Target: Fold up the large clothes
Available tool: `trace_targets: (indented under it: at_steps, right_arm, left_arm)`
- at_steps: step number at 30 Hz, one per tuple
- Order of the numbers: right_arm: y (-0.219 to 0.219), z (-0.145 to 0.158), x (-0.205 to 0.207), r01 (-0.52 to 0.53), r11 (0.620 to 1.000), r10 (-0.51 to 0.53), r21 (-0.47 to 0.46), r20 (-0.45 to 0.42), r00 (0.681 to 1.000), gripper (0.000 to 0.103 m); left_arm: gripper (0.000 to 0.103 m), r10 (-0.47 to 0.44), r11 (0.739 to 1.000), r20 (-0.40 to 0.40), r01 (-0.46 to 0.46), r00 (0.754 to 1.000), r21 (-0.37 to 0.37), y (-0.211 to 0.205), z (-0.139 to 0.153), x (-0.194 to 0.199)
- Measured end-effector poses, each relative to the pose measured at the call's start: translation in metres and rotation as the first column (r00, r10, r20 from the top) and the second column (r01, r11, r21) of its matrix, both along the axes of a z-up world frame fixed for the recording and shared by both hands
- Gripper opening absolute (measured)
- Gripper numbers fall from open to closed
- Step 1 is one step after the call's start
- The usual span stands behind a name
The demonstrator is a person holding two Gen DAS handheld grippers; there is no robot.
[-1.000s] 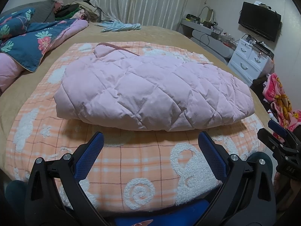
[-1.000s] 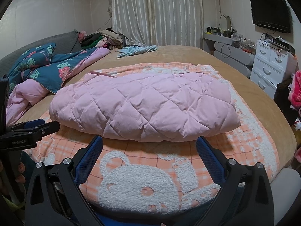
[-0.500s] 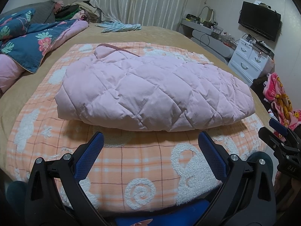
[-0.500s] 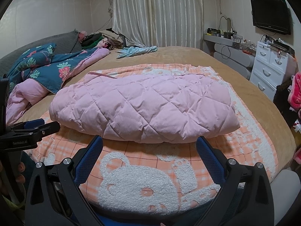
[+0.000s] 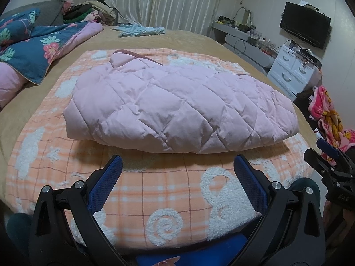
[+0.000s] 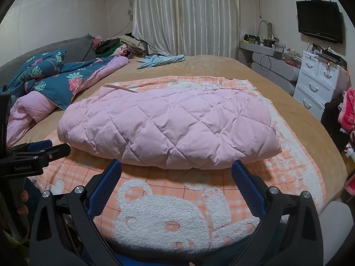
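A pink quilted jacket (image 5: 177, 108) lies folded into a thick bundle on an orange checked blanket (image 5: 155, 190) on the bed; it also shows in the right wrist view (image 6: 168, 130). My left gripper (image 5: 177, 164) is open and empty, held just short of the jacket's near edge. My right gripper (image 6: 176, 168) is open and empty, also just in front of the jacket. The right gripper shows at the right edge of the left wrist view (image 5: 328, 155). The left gripper shows at the left edge of the right wrist view (image 6: 42, 150).
A blue floral duvet (image 6: 55, 79) lies at the left. A light blue garment (image 6: 159, 59) lies at the far side of the tan bed (image 6: 299, 119). A white drawer unit (image 6: 319, 79) and a pile of clothes (image 5: 328, 115) stand to the right.
Both grippers have drifted slightly; the view has shifted a little. The jacket has not moved and both grippers stay open.
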State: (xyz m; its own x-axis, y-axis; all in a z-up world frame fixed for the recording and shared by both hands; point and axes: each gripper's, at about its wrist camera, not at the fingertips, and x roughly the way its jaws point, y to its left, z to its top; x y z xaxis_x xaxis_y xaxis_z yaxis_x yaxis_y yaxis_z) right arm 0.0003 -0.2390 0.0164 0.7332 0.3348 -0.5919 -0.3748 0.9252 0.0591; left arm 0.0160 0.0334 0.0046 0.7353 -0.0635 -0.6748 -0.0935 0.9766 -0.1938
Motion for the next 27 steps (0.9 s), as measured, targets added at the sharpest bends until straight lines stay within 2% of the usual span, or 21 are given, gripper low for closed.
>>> trace_targets:
  at_steps: [4, 12, 15, 19, 20, 22, 24, 26, 27]
  right_arm:
    - [0.0, 0.0, 0.0, 0.006, 1.0, -0.006, -0.009, 0.003, 1.0, 0.099]
    - [-0.011, 0.001, 0.001, 0.057, 0.998, -0.057, -0.016, 0.021, 0.998, 0.099]
    - [-0.028, 0.002, 0.004, 0.111, 0.994, -0.111, 0.0, 0.029, 0.993, 0.099]
    - [-0.078, -0.001, 0.015, 0.247, 0.969, -0.247, 0.009, 0.03, 0.969, 0.099]
    - [-0.097, -0.003, 0.019, 0.297, 0.955, -0.297, 0.012, 0.028, 0.954, 0.099]
    - [-0.148, -0.011, 0.027, 0.424, 0.906, -0.424, 0.015, 0.036, 0.905, 0.099]
    - [-0.204, -0.025, 0.037, 0.564, 0.826, -0.564, -0.005, 0.016, 0.826, 0.099]
    - [-0.273, -0.05, 0.048, 0.711, 0.702, -0.712, -0.046, -0.039, 0.701, 0.099]
    - [-0.303, -0.063, 0.052, 0.759, 0.648, -0.761, -0.068, -0.08, 0.643, 0.099]
  left_arm:
    - [0.094, -0.013, 1.0, -0.012, 0.013, 1.0, -0.023, 0.002, -0.003, 0.001]
    - [0.094, 0.009, 1.0, -0.033, -0.008, 0.999, 0.03, -0.001, -0.005, 0.004]
    - [0.094, 0.015, 0.999, -0.043, -0.014, 0.999, 0.029, 0.001, -0.008, 0.007]
    - [0.094, 0.06, 0.998, -0.06, -0.06, 0.996, 0.003, 0.025, -0.014, 0.02]
    - [0.094, 0.093, 0.996, -0.06, -0.093, 0.994, 0.002, 0.04, -0.015, 0.026]
    - [0.094, 0.177, 0.984, -0.059, -0.179, 0.982, -0.025, 0.087, -0.016, 0.04]
    - [0.094, 0.283, 0.958, -0.062, -0.285, 0.957, -0.024, 0.137, -0.016, 0.051]
    - [0.094, 0.4, 0.917, -0.062, -0.399, 0.915, 0.019, 0.195, -0.015, 0.062]
    - [0.094, 0.465, 0.885, -0.061, -0.463, 0.883, 0.038, 0.226, -0.016, 0.066]
